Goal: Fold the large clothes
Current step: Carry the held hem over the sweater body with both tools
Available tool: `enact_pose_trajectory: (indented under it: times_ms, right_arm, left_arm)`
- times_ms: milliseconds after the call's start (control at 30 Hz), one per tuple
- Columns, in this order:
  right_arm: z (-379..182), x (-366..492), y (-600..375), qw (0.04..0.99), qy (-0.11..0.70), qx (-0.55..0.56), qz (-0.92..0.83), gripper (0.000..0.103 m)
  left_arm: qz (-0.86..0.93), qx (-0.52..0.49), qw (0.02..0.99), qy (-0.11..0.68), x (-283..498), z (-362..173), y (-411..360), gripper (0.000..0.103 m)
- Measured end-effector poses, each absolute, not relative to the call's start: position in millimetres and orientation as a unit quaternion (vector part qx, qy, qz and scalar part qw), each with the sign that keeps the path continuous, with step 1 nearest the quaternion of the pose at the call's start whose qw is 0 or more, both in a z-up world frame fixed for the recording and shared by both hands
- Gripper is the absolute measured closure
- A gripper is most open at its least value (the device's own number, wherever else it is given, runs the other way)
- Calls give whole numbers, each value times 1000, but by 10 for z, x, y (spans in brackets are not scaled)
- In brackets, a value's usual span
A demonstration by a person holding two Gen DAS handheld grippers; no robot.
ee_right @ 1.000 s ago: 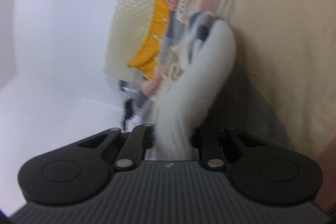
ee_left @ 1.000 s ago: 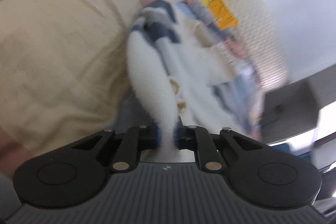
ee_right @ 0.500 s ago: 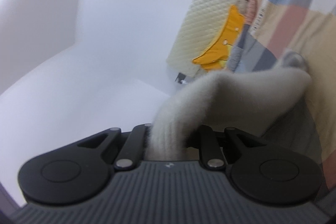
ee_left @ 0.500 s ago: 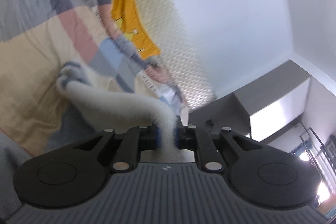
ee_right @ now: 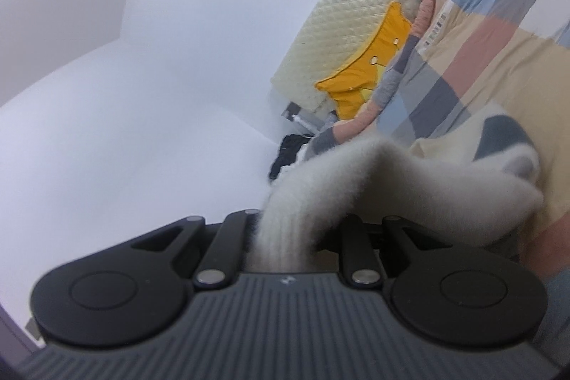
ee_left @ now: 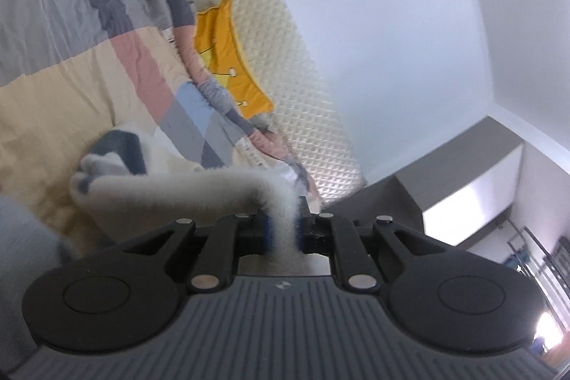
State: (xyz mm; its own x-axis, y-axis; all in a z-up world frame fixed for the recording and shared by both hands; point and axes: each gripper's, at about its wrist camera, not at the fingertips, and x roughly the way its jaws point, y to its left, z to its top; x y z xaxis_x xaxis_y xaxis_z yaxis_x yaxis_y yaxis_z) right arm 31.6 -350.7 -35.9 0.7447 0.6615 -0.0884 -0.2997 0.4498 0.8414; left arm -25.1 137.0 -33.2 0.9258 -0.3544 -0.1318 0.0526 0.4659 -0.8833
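The left gripper [ee_left: 283, 232] is squeezed tight on a fuzzy white edge of the fluffy sweater [ee_left: 171, 187], with its jaws almost together and only cloth between them. The right gripper [ee_right: 285, 237] pinches another white edge of the same sweater [ee_right: 409, 177] in the same way, with its jaws nearly closed on the cloth.

In the left view the sweater runs from the jaws out toward 10 o'clock, and its far end, with dark blue and white blocks, rests on the checked bedspread [ee_left: 71, 70]. In the right view it runs out toward 2 o'clock and its far end touches the same bedspread [ee_right: 498, 41]. So part of the sweater hangs in the air and part lies on the bed. A yellow cushion [ee_left: 228, 59] leans on the cream padded headboard [ee_left: 285, 70] at about 12 o'clock, well apart from the sweater.

My guess is the step is to lift the sweater and spread it out flat before any fold. To do it well, hold both pinches firm, because fuzzy cloth can slip out. Lift both hands together so the low end comes off the bed. Then pull the hands apart until the edge between them is straight, not saggy. Lay it down slowly on the bare middle of the bedspread, low end first, so no bumps get trapped under it
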Motion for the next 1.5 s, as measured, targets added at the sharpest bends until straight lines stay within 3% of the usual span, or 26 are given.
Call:
enact_pose_trajectory:
  times_ms: [433,633,833,1133,1300,1367,1400,1433,1467,1500]
  right_arm:
    - [-596,2033,-3407,832,234,463,199,84]
    - [-1046,2743,-3269,840,269,440,169,84]
    - [-1540,3222,-3239,829,308,428,186,84]
    - [-2227,3578,-3219,798,357,458,158,84]
    - [-2220,3548,-3172,806,350,452,156,84]
    - [-2138,3482,-3102,826,339,423,155,82]
    - [-2118,3458,-3083,832,337,412,155,81]
    - [-2093,3442,-3072,836,334,406,159,74]
    - [-2073,3412,-3072,835,330,408,166,63]
    - [-2064,3391,-3089,832,327,416,169,57]
  left_arm:
    - [-3,-444,873,203,1880,-262,1294,88]
    - [31,-424,875,233,2630,-822,1326,88]
    - [33,-469,846,252,3091,-1428,1590,88]
    - [51,-414,857,301,3478,-1877,1528,88]
    - [55,-399,863,305,3493,-1920,1491,87]
    - [51,-387,866,311,3495,-1885,1454,81]
    - [49,-386,867,311,3480,-1870,1441,71]
    - [42,-388,867,309,3457,-1847,1426,62]
    - [31,-391,867,306,3424,-1816,1413,46]
    - [25,-396,869,297,3370,-1772,1394,39]
